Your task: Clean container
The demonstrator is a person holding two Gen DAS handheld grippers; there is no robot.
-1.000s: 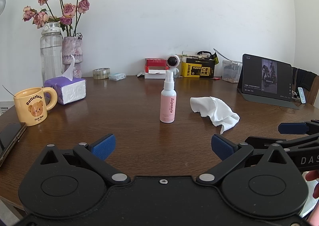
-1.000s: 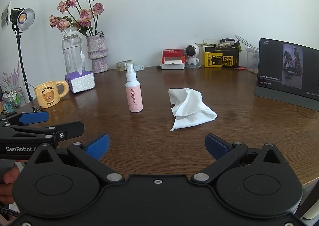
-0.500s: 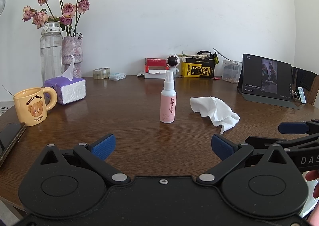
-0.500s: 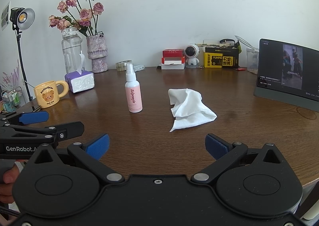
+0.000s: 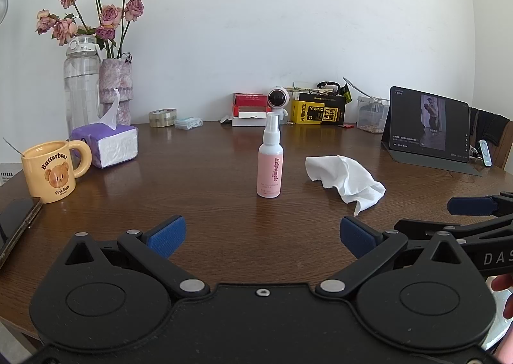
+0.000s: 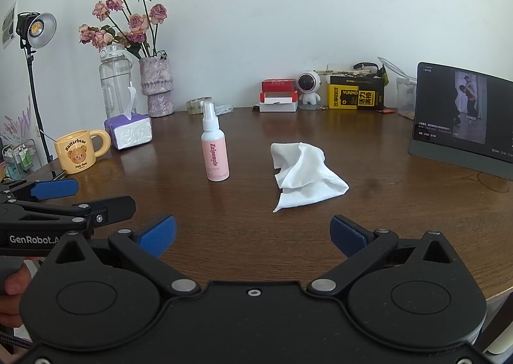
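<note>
Left gripper [image 5: 262,234] and right gripper [image 6: 252,232]: jaws apart, near table edge; spray bottle [image 5: 270,161] upright, cloth [image 5: 346,180] to its right

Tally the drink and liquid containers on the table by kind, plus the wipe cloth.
Spray bottle: 1
Mug: 1
Water bottle: 1
Vase: 1
White cloth: 1
Total: 5

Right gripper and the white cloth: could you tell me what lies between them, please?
Nothing: the right wrist view shows only bare tabletop between the open right gripper and the white cloth.
</note>
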